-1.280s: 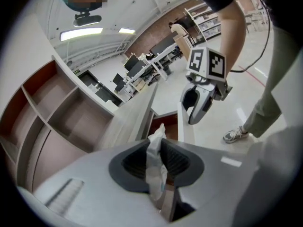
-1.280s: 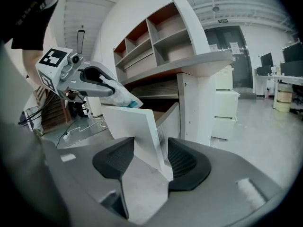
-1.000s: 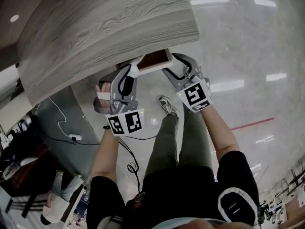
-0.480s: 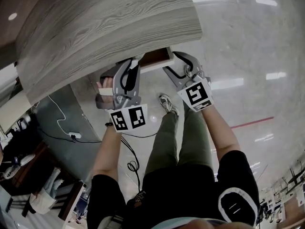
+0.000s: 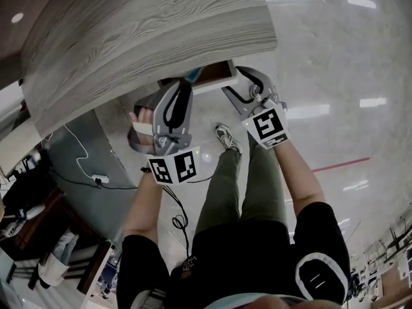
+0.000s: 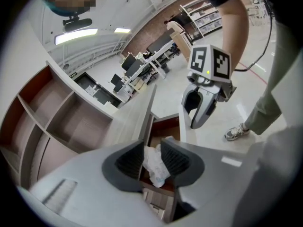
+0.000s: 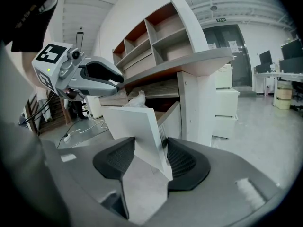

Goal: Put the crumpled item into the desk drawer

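Evidently light, soft and easily squashed, the crumpled item (image 6: pixel 156 167) sits low in the frame's centre, pinched mid-bulk by the left tool (image 6: pixel 152 156) above the open drawer (image 6: pixel 164 128), whose front panel (image 7: pixel 137 126) the right tool (image 7: pixel 150 159) clamps.

right gripper (image 7: pixel 149 151): clamped on white drawer front (image 7: pixel 137 126) | crumpled item (image 7: pixel 136 99): at left gripper (image 7: pixel 121 82) tips, above drawer (image 7: pixel 171 115)
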